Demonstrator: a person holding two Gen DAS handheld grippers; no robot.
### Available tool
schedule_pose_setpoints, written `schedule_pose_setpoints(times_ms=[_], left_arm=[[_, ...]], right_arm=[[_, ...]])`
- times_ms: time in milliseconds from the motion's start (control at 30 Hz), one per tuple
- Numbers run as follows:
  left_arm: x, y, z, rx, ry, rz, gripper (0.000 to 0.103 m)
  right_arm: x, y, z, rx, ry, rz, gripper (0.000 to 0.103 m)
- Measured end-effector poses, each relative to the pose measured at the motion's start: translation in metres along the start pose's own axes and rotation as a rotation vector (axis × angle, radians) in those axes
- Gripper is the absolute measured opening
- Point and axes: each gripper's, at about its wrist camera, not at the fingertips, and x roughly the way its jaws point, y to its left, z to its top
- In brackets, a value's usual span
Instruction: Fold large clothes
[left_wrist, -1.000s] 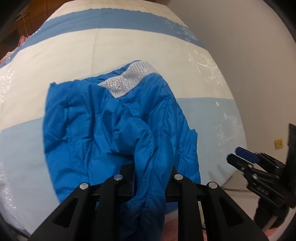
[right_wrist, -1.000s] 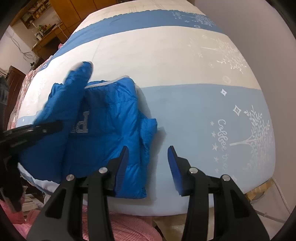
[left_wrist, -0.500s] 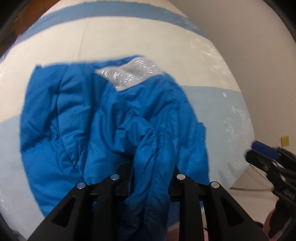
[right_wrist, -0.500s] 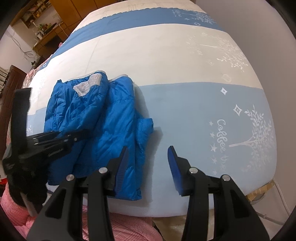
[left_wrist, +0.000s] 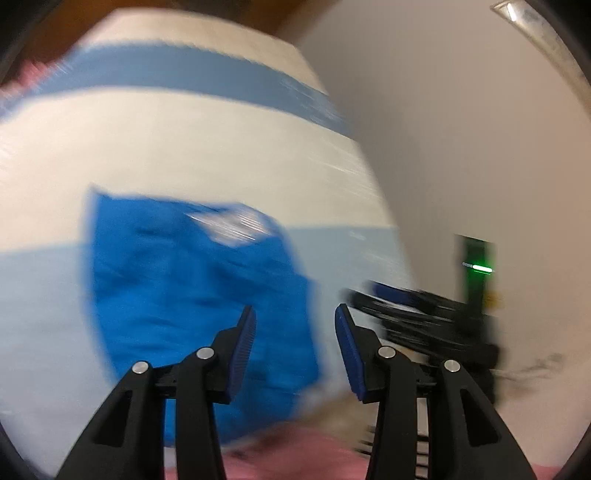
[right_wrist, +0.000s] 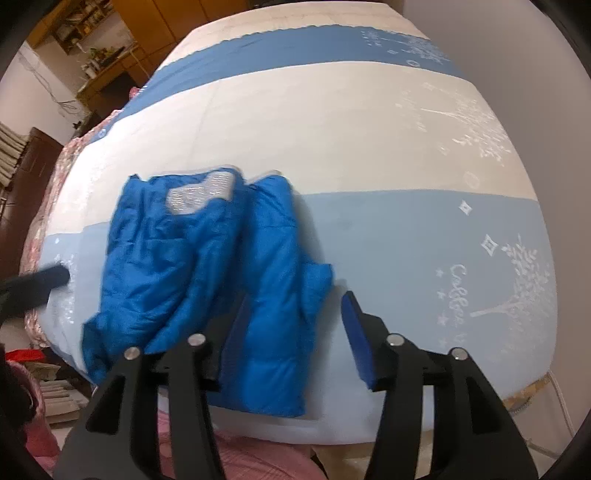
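Blurred by motion, the left wrist view looks down over the left hand-held gripper (left_wrist: 294, 325), whose blue-padded fingers (left_wrist: 243, 339) stand wide apart with nothing between them. Beyond them the blue jacket (left_wrist: 192, 291) lies on the bed (left_wrist: 221, 155), across the border between the cream band and the pale blue band of the bedspread, near the bed's near edge. A silver patch (left_wrist: 231, 225) shows at the jacket's far end. To the right, off the edge of the bed, the right hand-held gripper (left_wrist: 413, 310) appears as a dark smeared shape with a green light (left_wrist: 478, 267) behind it, in front of the plain wall (left_wrist: 461, 129).

Sharper, the right wrist view shows the right hand-held gripper (right_wrist: 293, 328) also spread wide and gripping nothing. Its left finger (right_wrist: 236, 332) sits over the jacket (right_wrist: 207, 266), while its right finger (right_wrist: 356, 332) is over bare pale blue bedspread (right_wrist: 406, 240). The jacket is bunched into two long lobes side by side, with the silver patch (right_wrist: 201, 192) at the top of the left lobe. A dark tip of the left hand-held gripper (right_wrist: 40, 282) shows at the left edge, just beside the jacket and apart from it. White tree prints and lettering (right_wrist: 458, 295) mark the bedspread on the right. Wooden furniture (right_wrist: 110, 44) stands beyond the bed.
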Motion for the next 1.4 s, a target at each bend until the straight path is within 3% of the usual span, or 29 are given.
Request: schedule_pose_setpoints(times_ms=[67,133,167,300,600,767,900,1033,1167,1300,1400], left_arm=[[-0.004,0.018,0.001,0.008,-0.054,0.228,0.044],[0.001,0.033,0.001,0.014,-0.056,0.368,0.044],[0.004,0.042,-0.001,0.003,-0.049,0.394,0.044],[0.019,0.064,-0.008,-0.045,0.012,0.354,0.043],[0.033,0.075,-0.013,-0.072,0.025,0.354,0.043],[0.038,0.082,-0.012,-0.072,0.031,0.348,0.043],[0.038,0.089,-0.013,-0.085,0.039,0.349,0.043],[0.037,0.093,-0.015,-0.097,0.045,0.352,0.043],[0.033,0.09,-0.013,-0.109,0.034,0.344,0.043],[0.026,0.073,-0.011,-0.081,0.011,0.321,0.043],[0.024,0.054,-0.009,-0.049,-0.002,0.291,0.043]], right_arm=[[0.0,0.007,0.003,-0.006,0.006,0.029,0.061],[0.003,0.02,0.007,-0.019,0.018,0.066,0.069],[0.006,0.027,0.009,-0.026,0.029,0.081,0.07],[0.027,0.048,0.016,-0.034,0.092,0.096,0.073],[0.071,0.059,0.022,0.007,0.206,0.095,0.073],[0.084,0.068,0.027,0.002,0.223,0.079,0.073],[0.098,0.076,0.028,0.003,0.253,0.111,0.049],[0.093,0.086,0.032,-0.036,0.216,0.136,0.018],[0.062,0.097,0.038,-0.109,0.131,0.154,0.01],[0.016,0.087,0.042,-0.104,0.061,0.258,0.009],[-0.012,0.076,0.042,-0.122,0.006,0.24,0.009]])
